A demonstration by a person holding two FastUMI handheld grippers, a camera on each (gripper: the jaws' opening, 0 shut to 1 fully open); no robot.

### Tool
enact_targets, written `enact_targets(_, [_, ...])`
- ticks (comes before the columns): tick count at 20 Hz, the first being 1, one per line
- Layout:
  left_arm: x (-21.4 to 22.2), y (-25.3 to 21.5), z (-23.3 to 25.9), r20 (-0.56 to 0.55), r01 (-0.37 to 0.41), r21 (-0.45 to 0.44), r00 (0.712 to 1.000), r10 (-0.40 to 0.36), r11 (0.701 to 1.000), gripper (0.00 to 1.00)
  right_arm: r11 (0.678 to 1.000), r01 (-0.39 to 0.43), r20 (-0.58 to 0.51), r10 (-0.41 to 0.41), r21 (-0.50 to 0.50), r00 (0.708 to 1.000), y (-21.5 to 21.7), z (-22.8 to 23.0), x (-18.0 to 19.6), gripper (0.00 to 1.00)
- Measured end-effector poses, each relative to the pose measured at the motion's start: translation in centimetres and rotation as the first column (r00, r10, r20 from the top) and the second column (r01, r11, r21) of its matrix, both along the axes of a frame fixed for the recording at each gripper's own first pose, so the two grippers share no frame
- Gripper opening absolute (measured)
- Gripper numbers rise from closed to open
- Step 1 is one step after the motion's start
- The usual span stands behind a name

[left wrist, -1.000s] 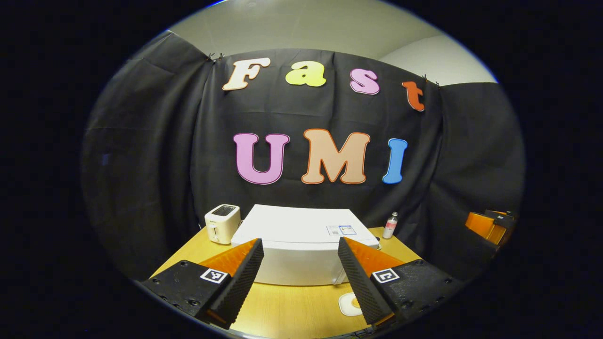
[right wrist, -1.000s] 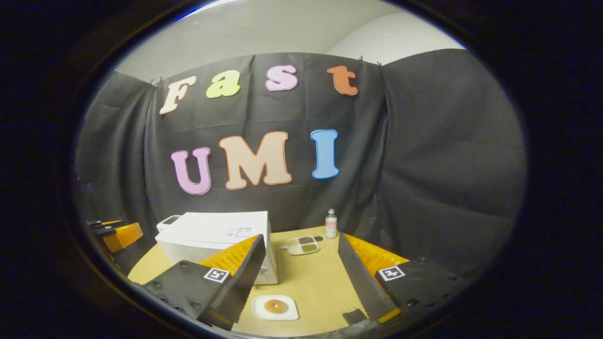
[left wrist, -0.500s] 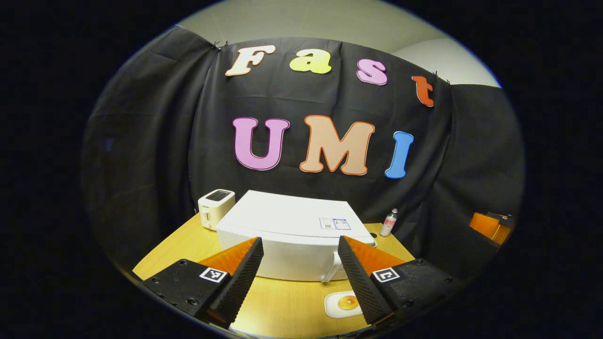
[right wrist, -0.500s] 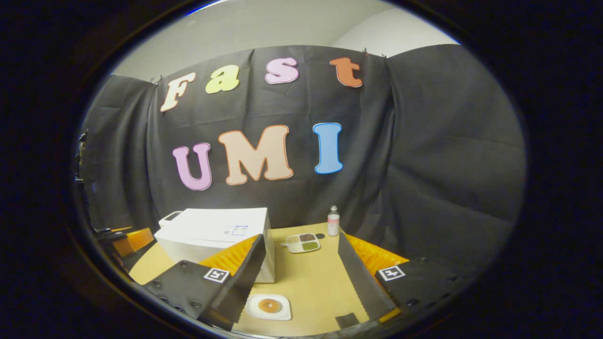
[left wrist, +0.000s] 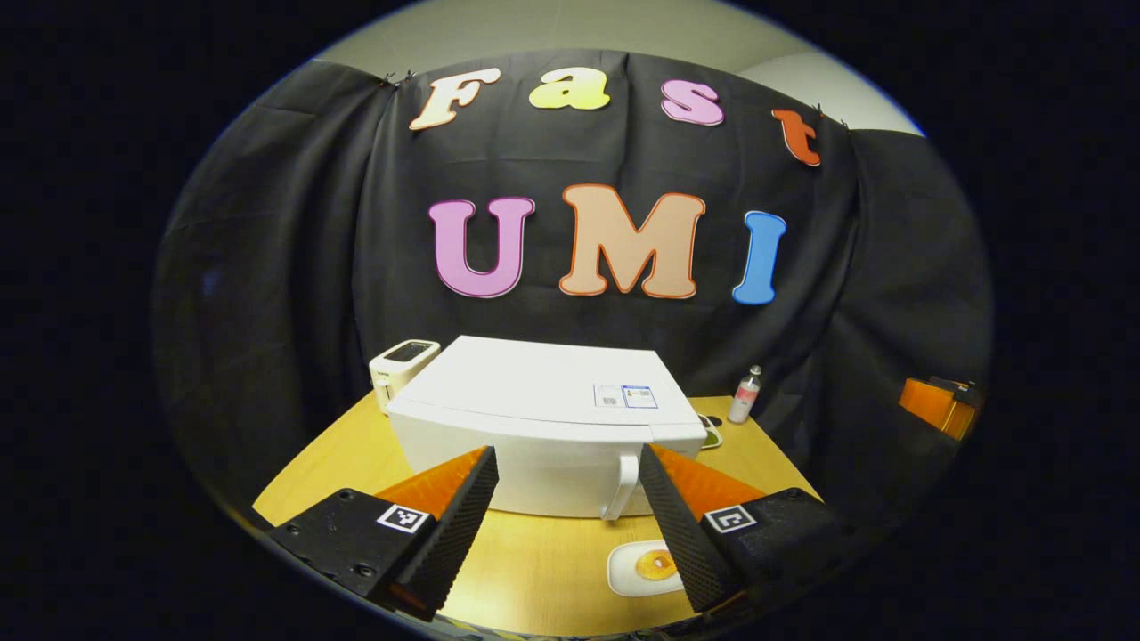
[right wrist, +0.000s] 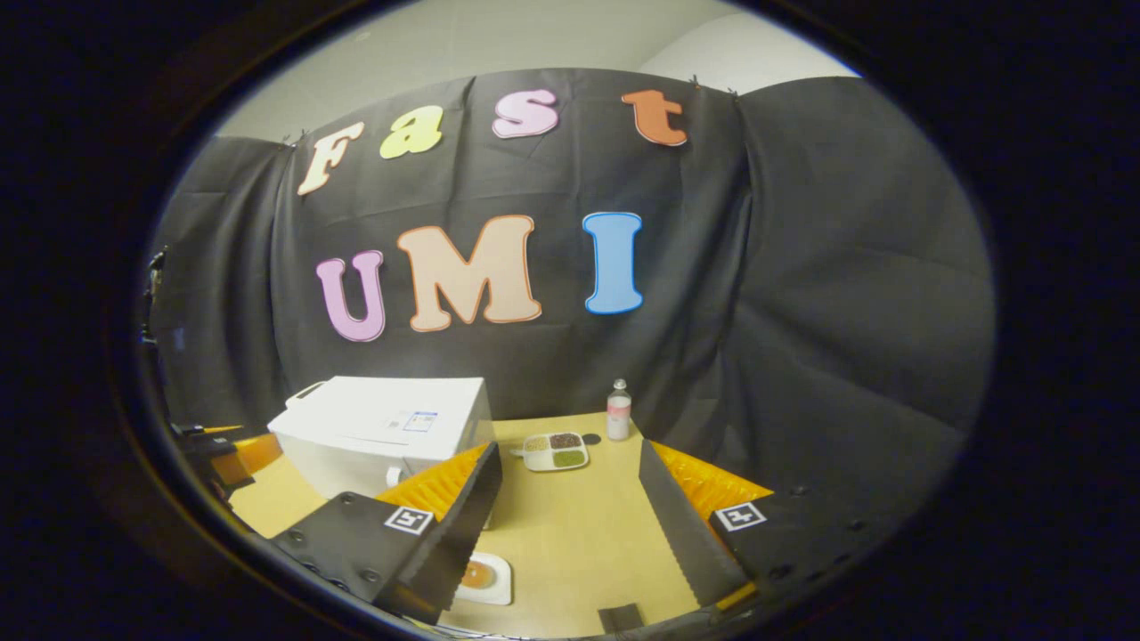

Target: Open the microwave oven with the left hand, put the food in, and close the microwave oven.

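A white microwave oven [left wrist: 543, 418] stands shut on the wooden table [left wrist: 534, 561], its door handle [left wrist: 621, 485] at the front right. In front of it lies a small white plate with a round orange-brown food [left wrist: 655, 564]. My left gripper [left wrist: 568, 525] hovers open above the table, just short of the oven front, nothing between its fingers. In the right gripper view the oven [right wrist: 378, 432] is to the left and the plate of food [right wrist: 481, 576] peeks out beside the left finger. My right gripper [right wrist: 566, 525] is open and holds nothing.
A white toaster [left wrist: 401, 363] stands left of the oven. A small bottle [right wrist: 618, 410] and a divided tray of several foods [right wrist: 554, 450] sit at the back of the table. A small dark object [right wrist: 621, 617] lies at the near edge. Black cloth walls close in behind.
Both views have tipped downward and drawn closer to the table. The oven's handle has come into view between my left fingers. The plate has slid left in the right gripper view.
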State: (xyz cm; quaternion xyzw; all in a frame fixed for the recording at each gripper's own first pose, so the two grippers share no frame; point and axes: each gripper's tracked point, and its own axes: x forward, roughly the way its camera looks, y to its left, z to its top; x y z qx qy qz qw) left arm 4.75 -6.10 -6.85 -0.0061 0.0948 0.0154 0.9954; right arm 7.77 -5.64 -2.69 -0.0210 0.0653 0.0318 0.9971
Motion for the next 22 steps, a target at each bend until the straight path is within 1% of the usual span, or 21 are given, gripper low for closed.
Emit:
enact_targets(1, [0.3,-0.4,-0.8,-0.016,0.003,0.002,1.000,-0.003,1.000,0.96,1.000,-0.005,-0.006,0.005,0.002,1.000,-0.2,-0.1,0.4,0.94])
enact_targets(5, [1.8,-1.9,-4.4,-0.087,0.019,0.019,0.996,-0.018,1.000,0.97,1.000,-0.016,-0.028,0.016,0.016,0.999,-0.5,-0.9,1.8,0.94])
enact_targets(9, [3.4,-2.9,-8.7,-0.164,0.044,0.032,0.986,-0.038,0.999,0.97,1.000,-0.020,-0.049,0.021,0.016,0.999,-0.9,-1.2,2.4,0.94])
enact_targets(12, [4.7,-4.4,-11.8,-0.219,0.105,0.014,0.971,-0.099,0.994,0.97,1.000,-0.013,-0.067,0.014,0.023,0.998,-1.2,-1.6,2.5,0.94])
enact_targets(13, [5.1,-4.6,-12.8,-0.240,0.123,0.019,0.964,-0.115,0.992,0.97,1.000,-0.009,-0.072,0.011,0.029,0.997,-1.2,-1.8,2.5,0.98])
enact_targets(14, [5.5,-4.8,-13.7,-0.252,0.136,0.024,0.959,-0.126,0.990,0.98,0.999,-0.005,-0.079,0.008,0.034,0.997,-1.2,-2.1,2.4,0.94])
enact_targets(17, [6.6,-5.1,-16.3,-0.301,0.149,0.017,0.944,-0.137,0.989,0.97,0.998,0.010,-0.100,-0.005,0.054,0.995,-1.2,-2.9,2.0,0.94])
enact_targets(20, [7.6,-4.9,-18.5,-0.344,0.141,0.020,0.930,-0.126,0.990,0.98,0.999,0.023,-0.121,-0.017,0.048,0.993,-1.2,-3.8,1.4,0.94])
enact_targets(21, [8.0,-4.7,-19.0,-0.348,0.136,0.025,0.930,-0.119,0.990,0.98,0.999,0.029,-0.125,-0.023,0.041,0.992,-1.3,-3.9,1.3,0.98])
enact_targets(22, [8.6,-4.6,-19.4,-0.350,0.133,0.035,0.930,-0.112,0.991,0.98,0.999,0.034,-0.128,-0.029,0.038,0.991,-1.4,-4.1,1.0,0.94])
